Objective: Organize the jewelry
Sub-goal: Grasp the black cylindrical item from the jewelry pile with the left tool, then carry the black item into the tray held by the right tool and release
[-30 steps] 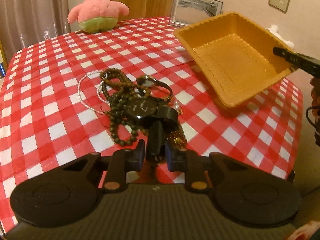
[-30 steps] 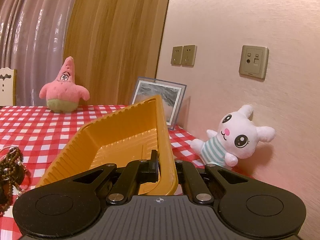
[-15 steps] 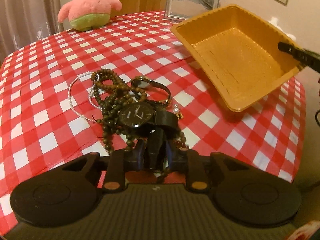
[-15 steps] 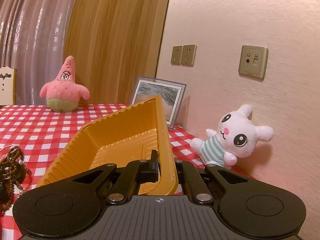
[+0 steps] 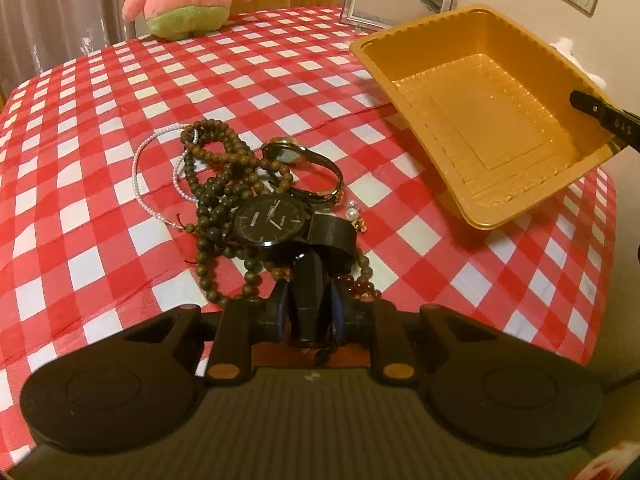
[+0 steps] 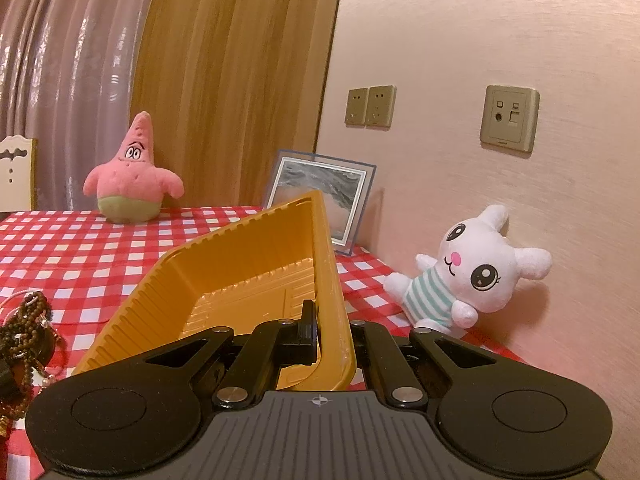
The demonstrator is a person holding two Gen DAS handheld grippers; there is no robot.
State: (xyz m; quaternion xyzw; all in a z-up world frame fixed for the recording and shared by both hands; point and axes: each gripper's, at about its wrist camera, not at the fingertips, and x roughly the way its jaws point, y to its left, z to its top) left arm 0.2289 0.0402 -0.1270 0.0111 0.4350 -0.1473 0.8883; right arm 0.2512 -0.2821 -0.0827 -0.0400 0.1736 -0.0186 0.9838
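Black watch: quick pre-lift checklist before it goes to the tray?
1. Left tool shut on the black watch strap: ok.
2. Watch free of the brown bead strand: not ok, beads lie against and under it.
3. Right tool clamps the orange tray wall: ok.
4. Tray tilted open toward the pile: ok.
5. Tray bare inside: ok.
6. Strap grip firm enough: cannot tell.

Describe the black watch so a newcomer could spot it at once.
On the red checked tablecloth, left of the orange tray, lies a jewelry heap. The black watch sits at its near edge: dark round dial, black strap, unlike the gold-rimmed watch behind.
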